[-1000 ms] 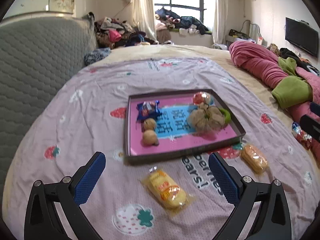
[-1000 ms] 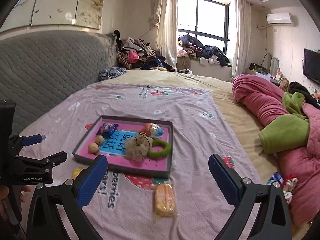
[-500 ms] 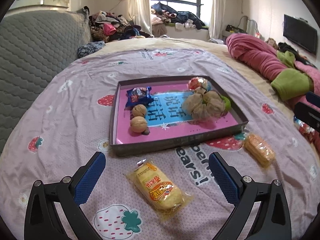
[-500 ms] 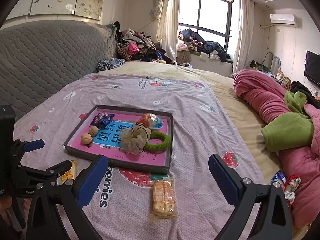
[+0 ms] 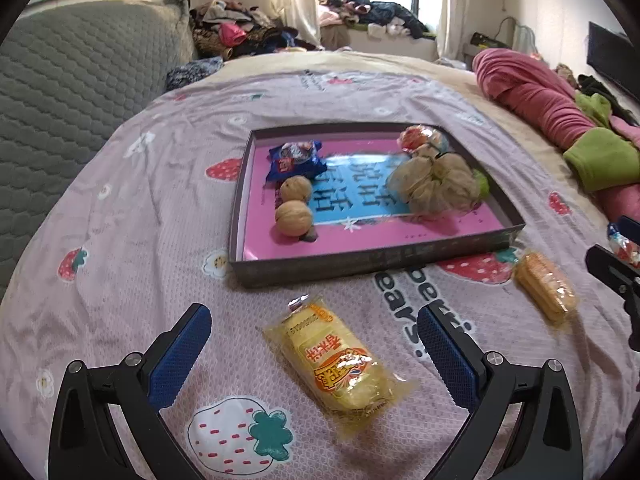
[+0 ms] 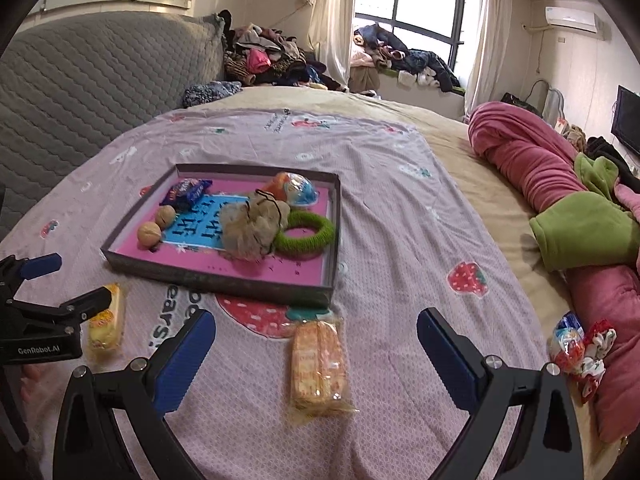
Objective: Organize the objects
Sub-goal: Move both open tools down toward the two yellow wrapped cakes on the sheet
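Note:
A shallow pink-lined box (image 5: 256,272) (image 6: 224,280) lies on the bed. It holds a blue snack packet (image 5: 294,158), two walnuts (image 5: 294,216), a beige scrunchie (image 5: 436,184), a green ring (image 6: 306,232) and a wrapped sweet (image 6: 294,188). A yellow cake packet (image 5: 338,364) (image 6: 106,320) lies between the open left gripper's (image 5: 314,354) fingers. An orange biscuit packet (image 6: 318,364) (image 5: 546,286) lies between the open right gripper's (image 6: 316,354) fingers. Both grippers are empty.
A pink and green blanket (image 6: 560,208) is heaped along the right side of the bed. Wrapped sweets (image 6: 578,346) lie beside it. A grey padded headboard (image 5: 60,92) stands at the left. Clothes (image 6: 272,56) are piled at the far end.
Both grippers have moved forward and down toward the bed. The yellow packet now sits between the left fingers and the biscuit packet between the right fingers. Nothing was gripped.

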`<action>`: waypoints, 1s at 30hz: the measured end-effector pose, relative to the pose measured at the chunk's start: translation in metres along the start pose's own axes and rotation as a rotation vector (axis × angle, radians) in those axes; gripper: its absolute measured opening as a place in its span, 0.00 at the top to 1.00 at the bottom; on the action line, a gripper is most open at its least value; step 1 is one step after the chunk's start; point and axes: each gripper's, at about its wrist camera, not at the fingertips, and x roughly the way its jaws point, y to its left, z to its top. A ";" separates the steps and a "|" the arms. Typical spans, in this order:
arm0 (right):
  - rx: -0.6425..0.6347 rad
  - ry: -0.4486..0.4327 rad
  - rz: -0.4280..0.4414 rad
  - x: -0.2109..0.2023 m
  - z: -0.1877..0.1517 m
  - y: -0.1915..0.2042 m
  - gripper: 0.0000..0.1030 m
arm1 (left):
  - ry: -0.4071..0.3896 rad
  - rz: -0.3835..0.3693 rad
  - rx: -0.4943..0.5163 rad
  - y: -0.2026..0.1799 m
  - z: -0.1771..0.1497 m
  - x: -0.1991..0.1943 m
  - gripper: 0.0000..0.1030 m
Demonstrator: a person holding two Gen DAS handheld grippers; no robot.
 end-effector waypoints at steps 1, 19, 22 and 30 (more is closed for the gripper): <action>0.002 0.008 -0.001 0.002 0.000 -0.001 0.01 | 0.011 0.007 -0.003 0.000 -0.001 0.003 0.00; -0.010 0.135 -0.016 0.048 -0.018 -0.004 0.01 | 0.121 0.044 0.009 -0.009 -0.014 0.035 0.00; -0.024 0.160 -0.029 0.056 -0.021 -0.001 0.01 | 0.153 0.048 0.007 -0.008 -0.017 0.043 0.00; -0.052 0.182 -0.020 0.068 -0.028 0.004 0.02 | 0.188 0.053 0.007 -0.004 -0.020 0.057 0.00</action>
